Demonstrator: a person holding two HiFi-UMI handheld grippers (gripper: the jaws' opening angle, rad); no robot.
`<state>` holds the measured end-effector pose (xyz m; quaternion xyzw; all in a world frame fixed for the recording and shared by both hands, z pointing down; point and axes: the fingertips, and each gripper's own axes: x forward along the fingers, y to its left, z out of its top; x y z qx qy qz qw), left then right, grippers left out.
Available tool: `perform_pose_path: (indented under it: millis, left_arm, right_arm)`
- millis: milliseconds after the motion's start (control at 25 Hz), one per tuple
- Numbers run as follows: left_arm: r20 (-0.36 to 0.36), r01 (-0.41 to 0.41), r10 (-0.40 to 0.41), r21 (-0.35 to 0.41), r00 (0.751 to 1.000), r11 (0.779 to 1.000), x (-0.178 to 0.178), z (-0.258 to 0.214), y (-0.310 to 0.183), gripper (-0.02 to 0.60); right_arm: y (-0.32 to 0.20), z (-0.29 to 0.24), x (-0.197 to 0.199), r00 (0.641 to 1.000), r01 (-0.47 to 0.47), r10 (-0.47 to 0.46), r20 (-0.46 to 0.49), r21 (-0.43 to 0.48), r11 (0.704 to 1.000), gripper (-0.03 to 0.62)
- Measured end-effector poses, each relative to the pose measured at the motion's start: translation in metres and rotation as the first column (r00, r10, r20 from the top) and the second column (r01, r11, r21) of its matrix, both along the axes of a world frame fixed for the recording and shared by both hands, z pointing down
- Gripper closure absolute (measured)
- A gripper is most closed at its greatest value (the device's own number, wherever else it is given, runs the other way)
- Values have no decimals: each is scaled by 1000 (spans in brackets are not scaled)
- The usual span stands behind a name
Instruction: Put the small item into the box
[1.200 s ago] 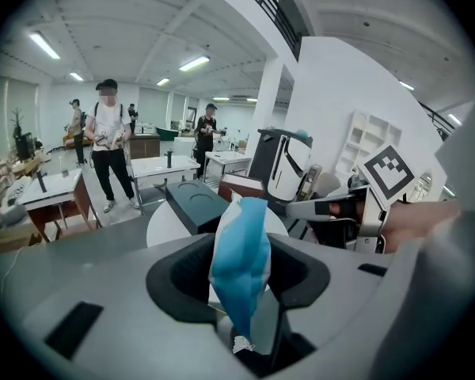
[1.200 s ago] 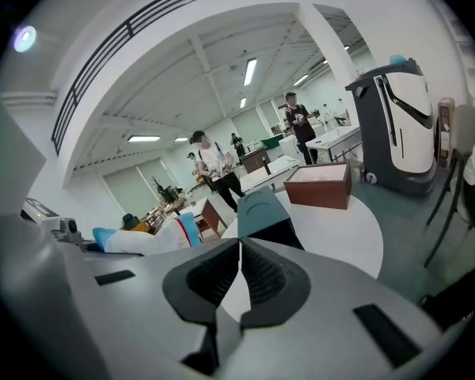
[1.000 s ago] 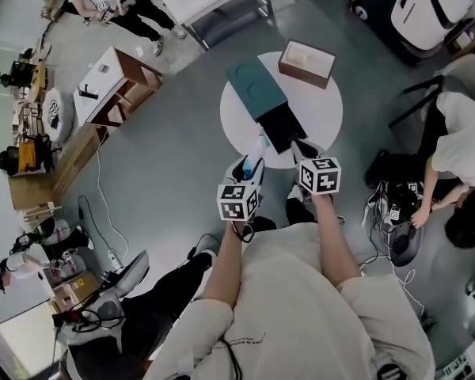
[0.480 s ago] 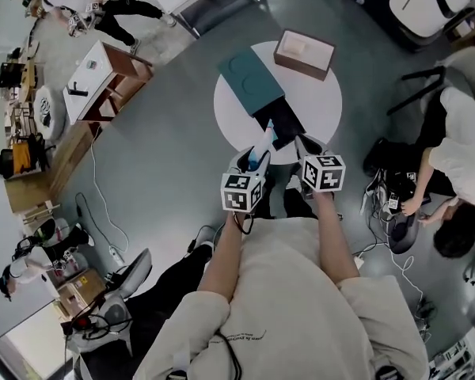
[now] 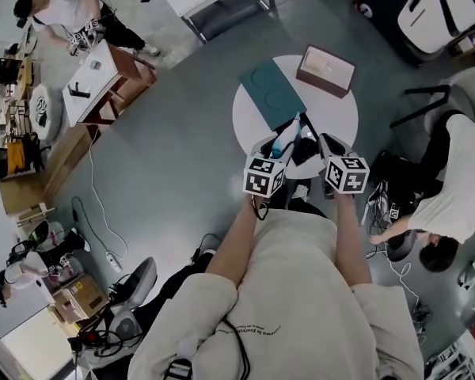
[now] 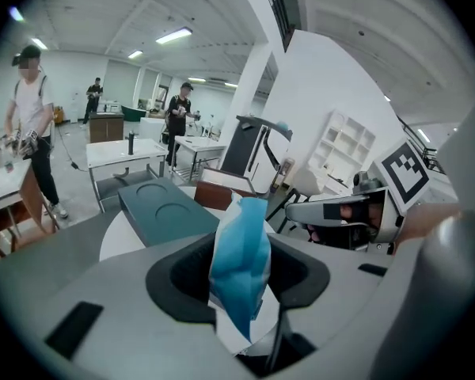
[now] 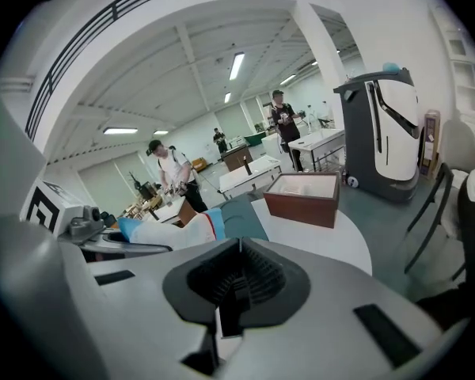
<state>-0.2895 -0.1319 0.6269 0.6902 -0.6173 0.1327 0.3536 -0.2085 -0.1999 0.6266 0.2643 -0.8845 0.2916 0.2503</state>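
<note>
A blue and white packet (image 6: 240, 264) sticks up between the jaws of my left gripper (image 6: 241, 279), which is shut on it. In the head view the packet (image 5: 287, 138) hangs over the near edge of the round white table (image 5: 332, 109), with the left gripper (image 5: 281, 145) just behind it. The open brown box (image 5: 326, 70) with a pale lining stands at the table's far right. The right gripper view shows the box (image 7: 305, 196) ahead. My right gripper (image 7: 233, 279) is shut with nothing in it and sits beside the left one (image 5: 326, 145).
A dark teal lid (image 5: 273, 93) with two round dents lies on the table's left half. A black flat piece (image 5: 305, 150) lies at the near edge under the grippers. A seated person (image 5: 451, 188) is to the right, and chairs and a brown-legged desk (image 5: 103, 77) stand around.
Both grippers have moved forward over the table's near edge, the left one carrying the packet with it. The packet stays held throughout.
</note>
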Motion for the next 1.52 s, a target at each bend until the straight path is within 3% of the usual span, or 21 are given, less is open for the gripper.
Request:
perform_pose_path:
  millis: [280, 480, 640, 920, 1080, 1360, 1520]
  left_arm:
    - [-40, -113, 112, -24, 993, 993, -18, 44, -3, 411]
    - [-32, -250, 249, -72, 968, 966, -9, 66, 1, 411]
    - [-65, -315, 309, -101, 949, 944, 4, 85, -7, 411]
    - [-198, -443, 410, -162, 890, 882, 43, 101, -16, 411]
    - [-224, -502, 458, -206, 860, 840, 57, 113, -15, 411]
    - [-287, -539, 470, -252, 835, 804, 76, 127, -19, 411]
    - [-269, -550, 482, -320, 834, 772, 70, 139, -16, 411]
  right_arm:
    - [5, 10, -23, 998, 53, -50, -34, 78, 996, 557]
    - [14, 23, -7, 998, -1, 4, -57, 56, 998, 557]
    - [13, 37, 7, 997, -37, 39, -61, 39, 999, 557]
    - [6, 36, 28, 994, -85, 87, -68, 31, 996, 557]
    - [4, 34, 43, 990, -119, 121, -74, 37, 992, 557]
    - [3, 35, 67, 983, -160, 163, -86, 38, 986, 557]
    - [-1, 34, 67, 983, -161, 163, -88, 36, 986, 557]
